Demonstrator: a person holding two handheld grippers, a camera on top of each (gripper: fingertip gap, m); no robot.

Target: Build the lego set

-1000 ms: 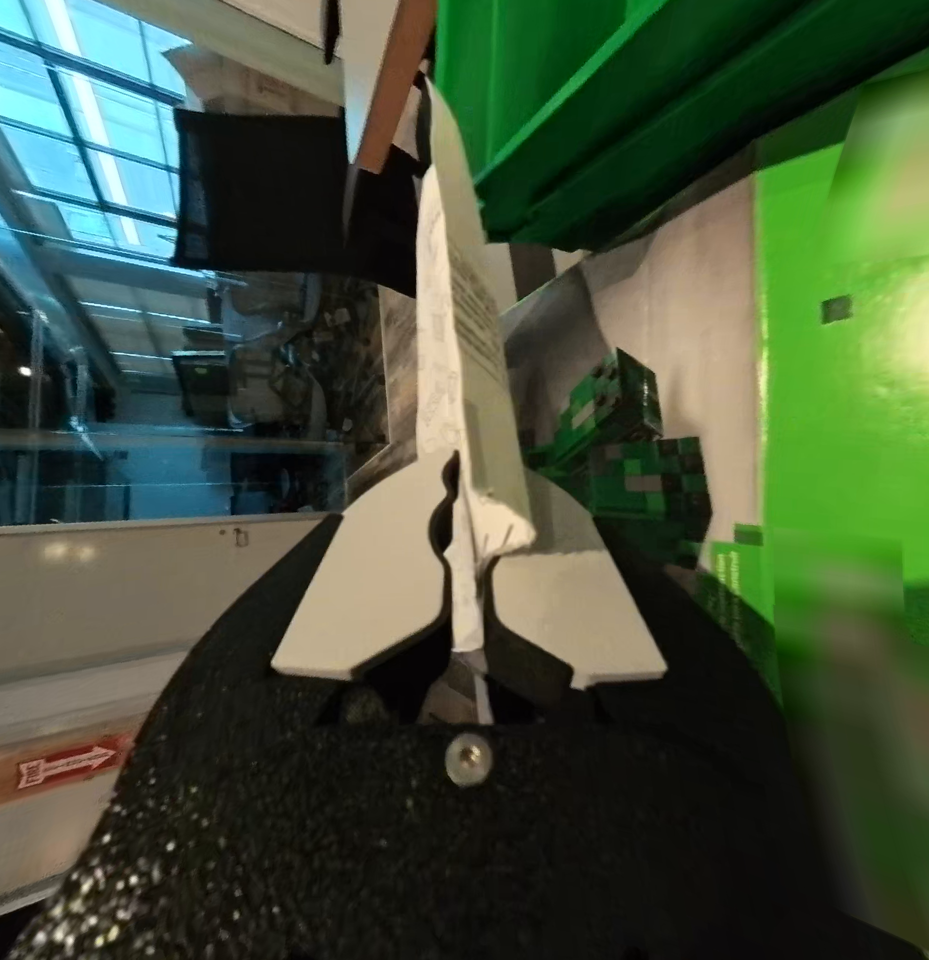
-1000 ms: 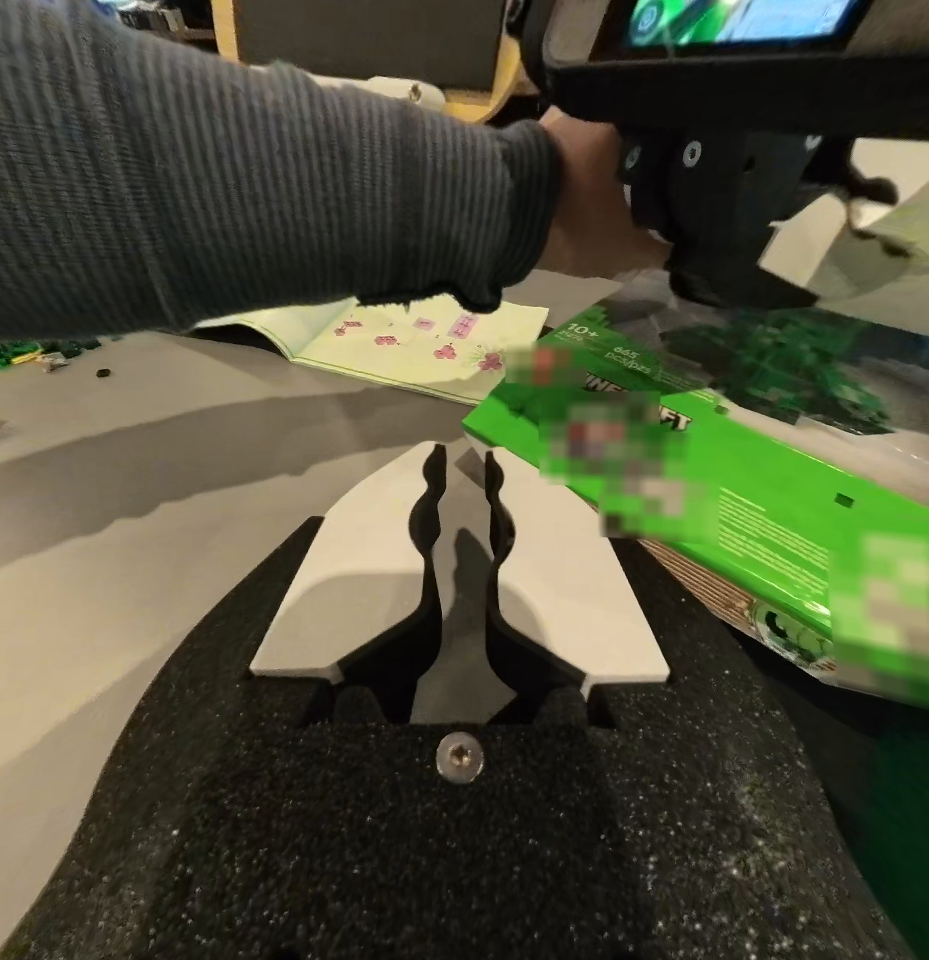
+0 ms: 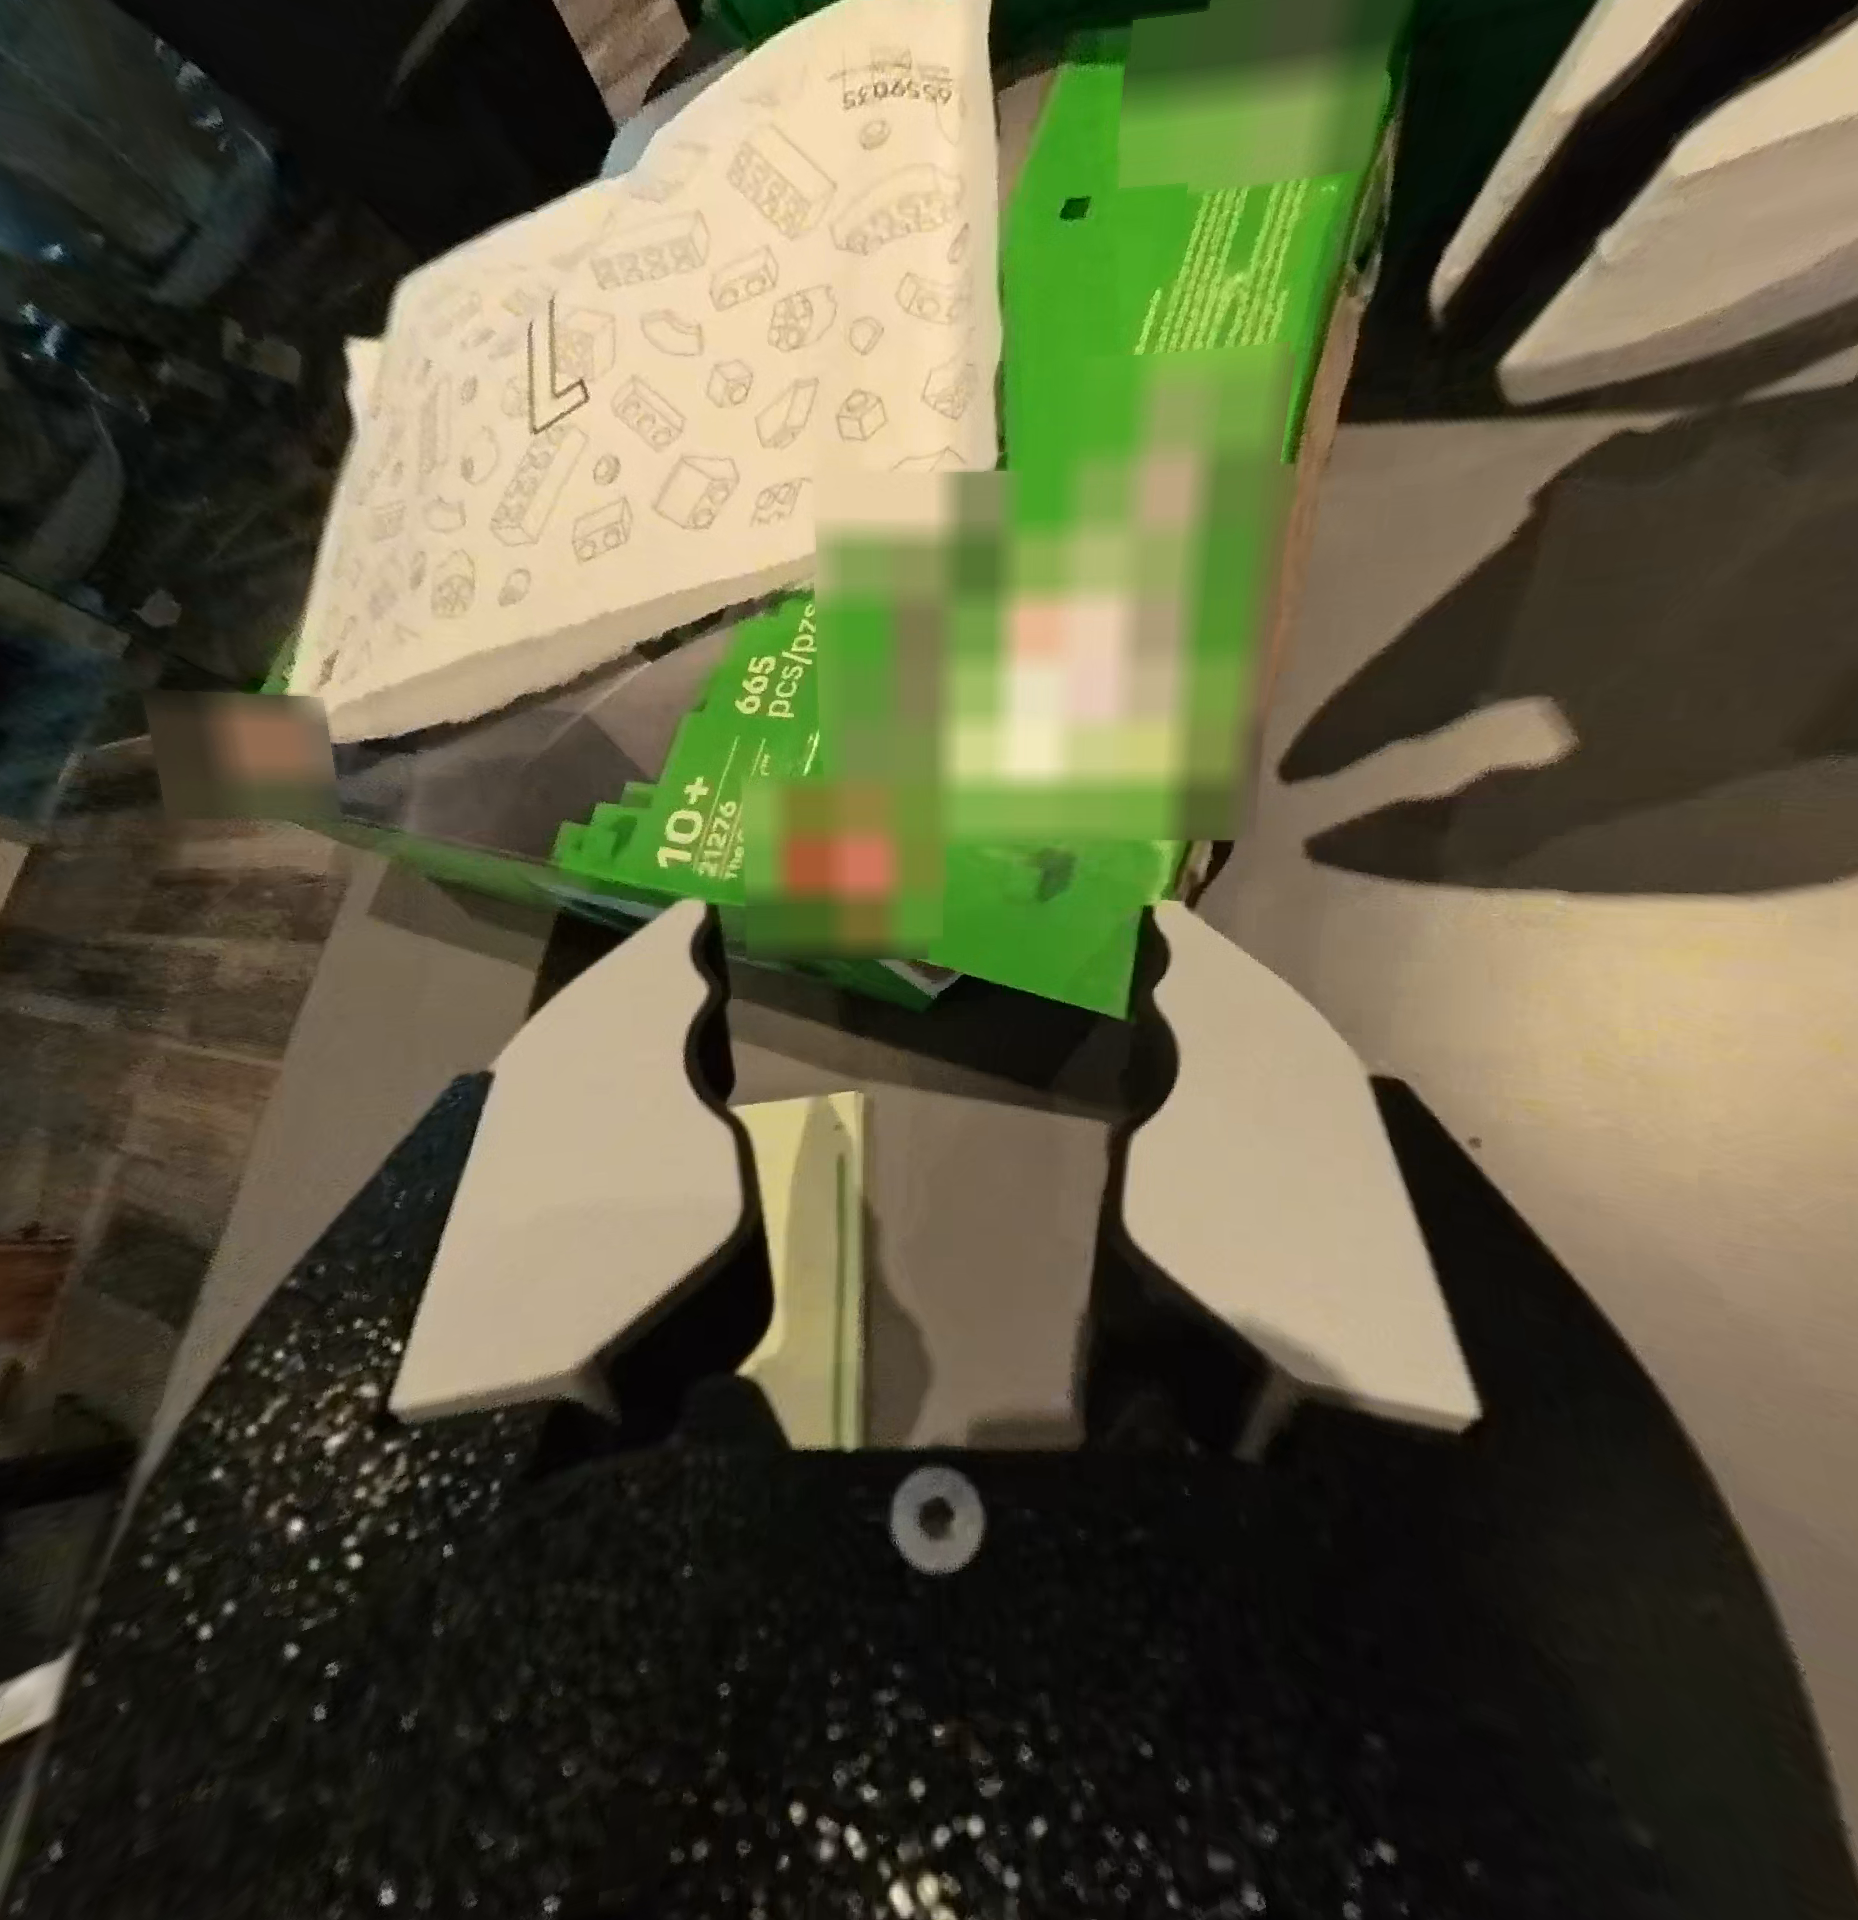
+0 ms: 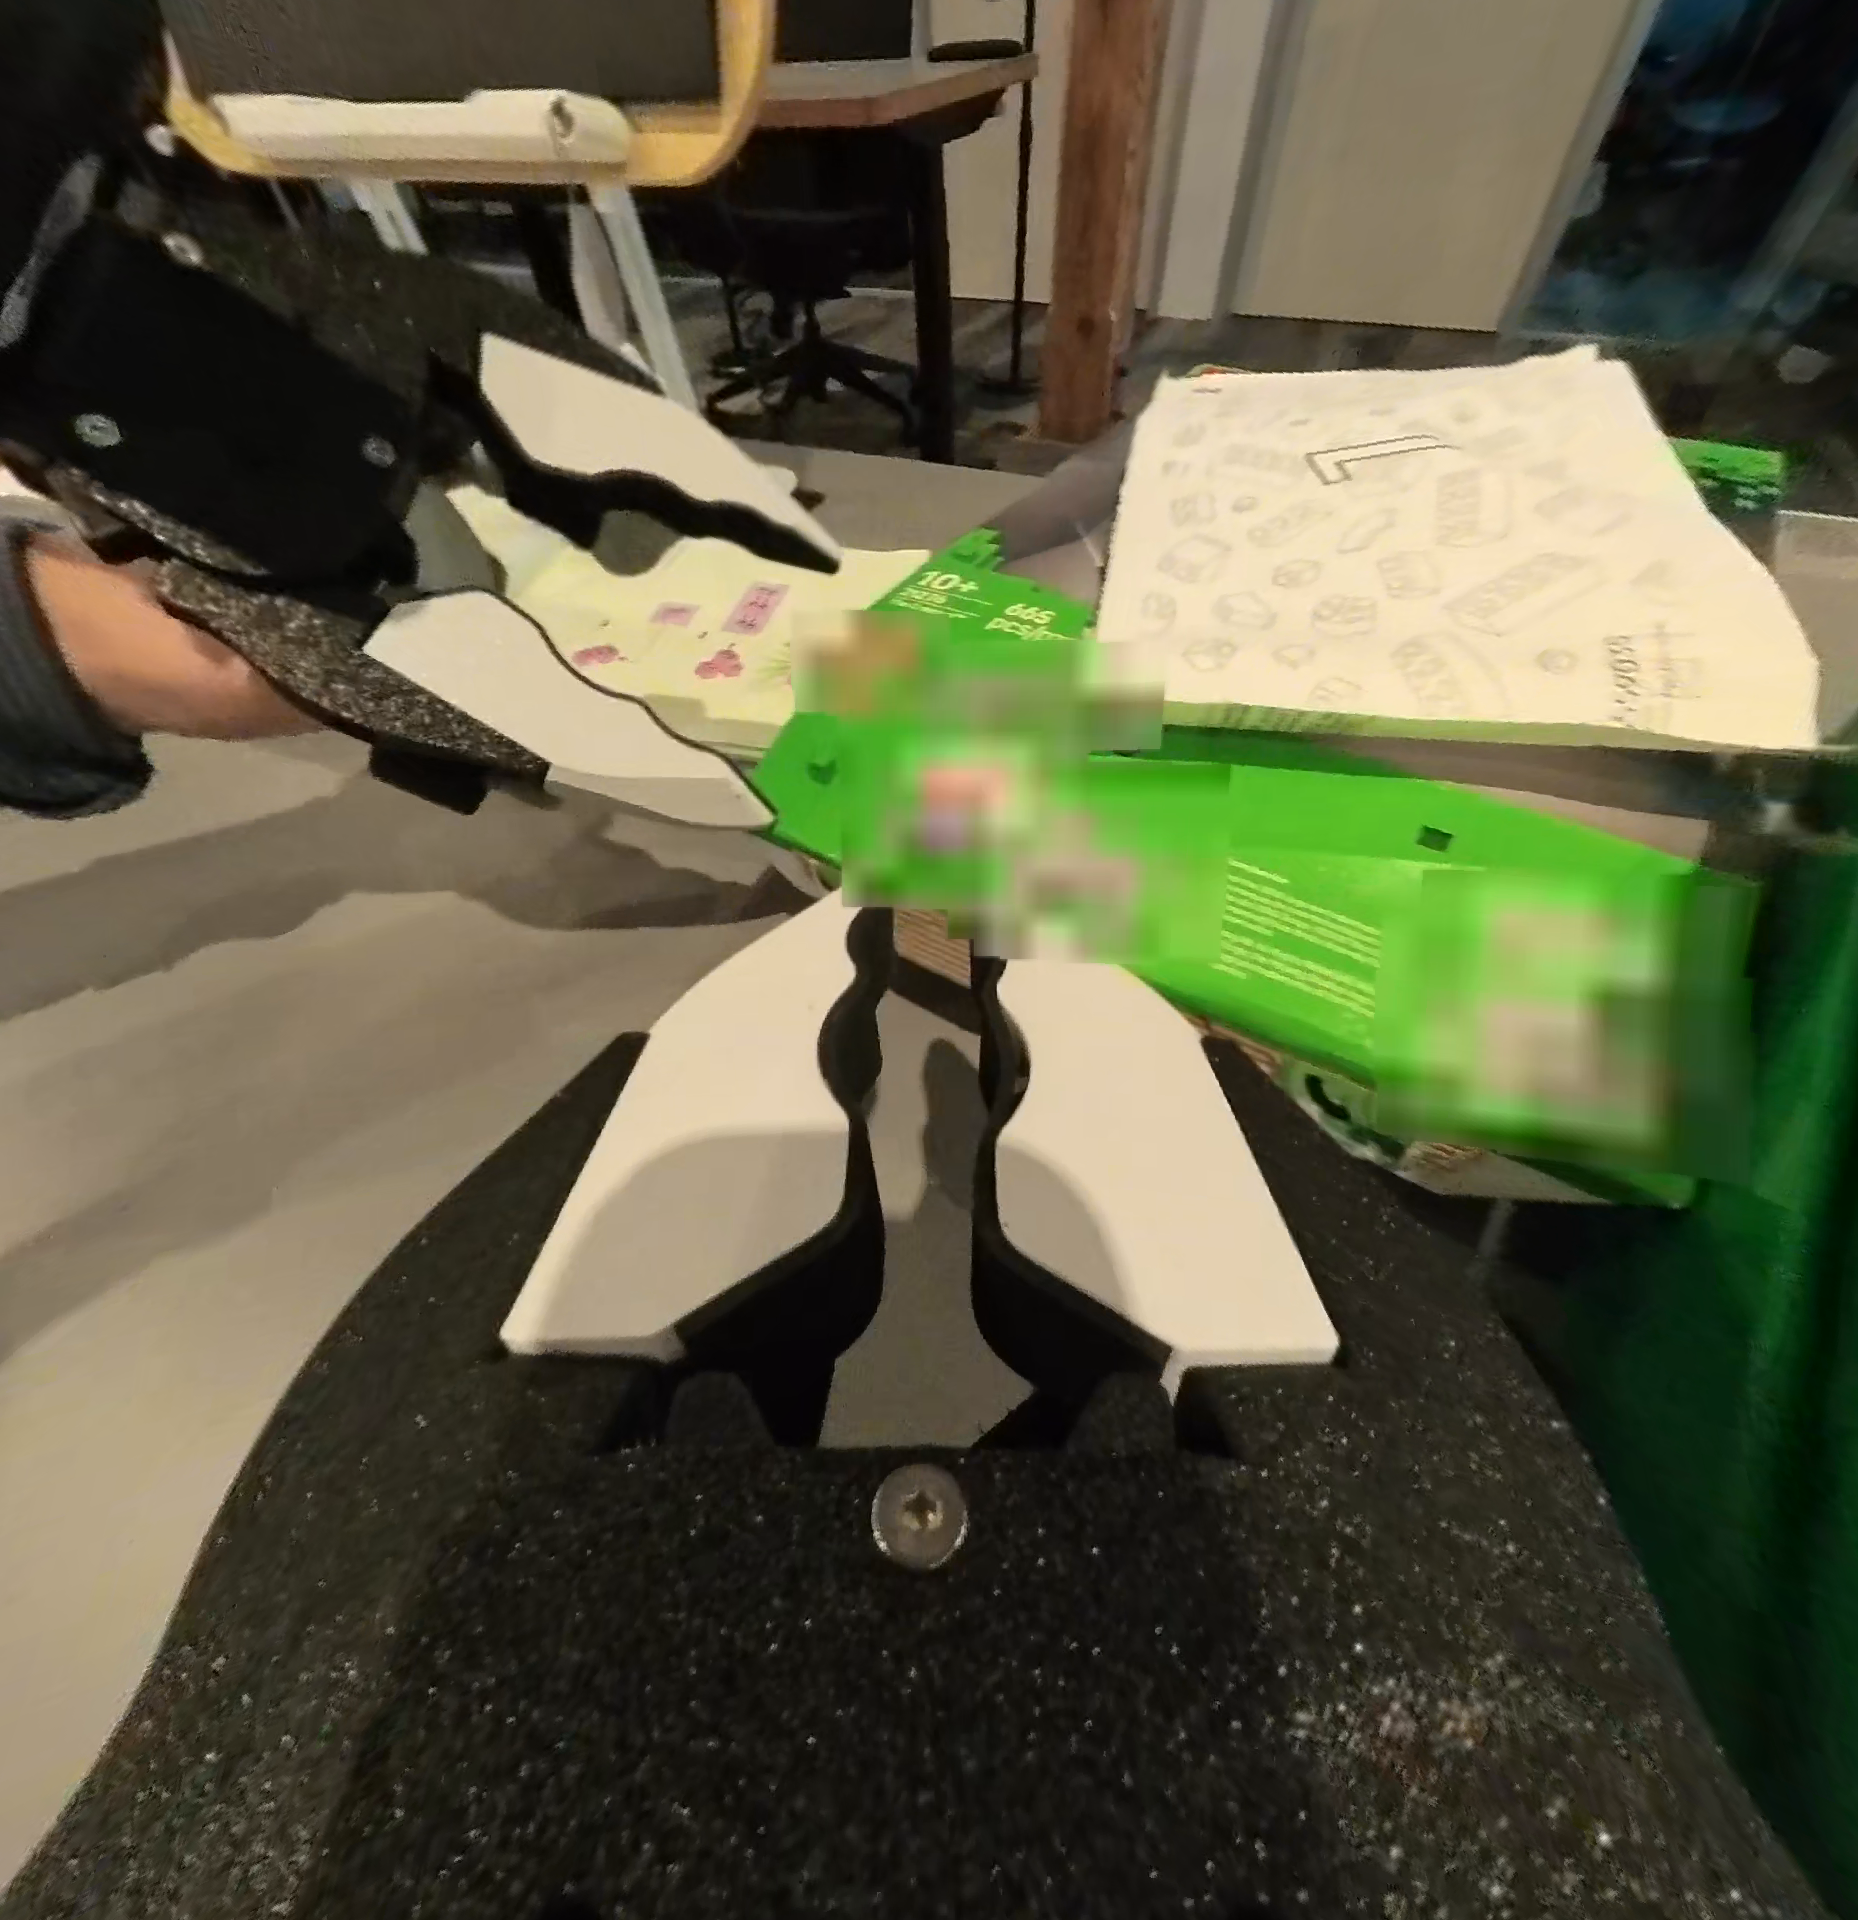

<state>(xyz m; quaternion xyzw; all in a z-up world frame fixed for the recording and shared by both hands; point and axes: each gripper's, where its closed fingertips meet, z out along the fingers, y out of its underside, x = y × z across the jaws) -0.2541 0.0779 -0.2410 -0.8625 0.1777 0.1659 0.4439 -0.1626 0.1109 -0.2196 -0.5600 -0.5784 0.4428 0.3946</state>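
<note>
A white paper parts bag (image 4: 1424, 561) is laid flat on top of the green lego box (image 4: 1309, 831), probably parked there for opening. The left tongs (image 3: 930, 966) are spread wide apart and empty, just in front of the box's near corner. The right tongs (image 4: 930, 961) are held slightly apart, gripping nothing, near the box edge. An instruction booklet (image 4: 696, 634) lies on the table (image 4: 229, 1039) just beside the box, within reach for reference.

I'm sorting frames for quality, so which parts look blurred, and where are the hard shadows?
Left wrist view: the green box and paper bag look soft; a sharp gripper-shaped shadow crosses the table. Right wrist view: box edges smear, shadows lie under the left gripper.
</note>
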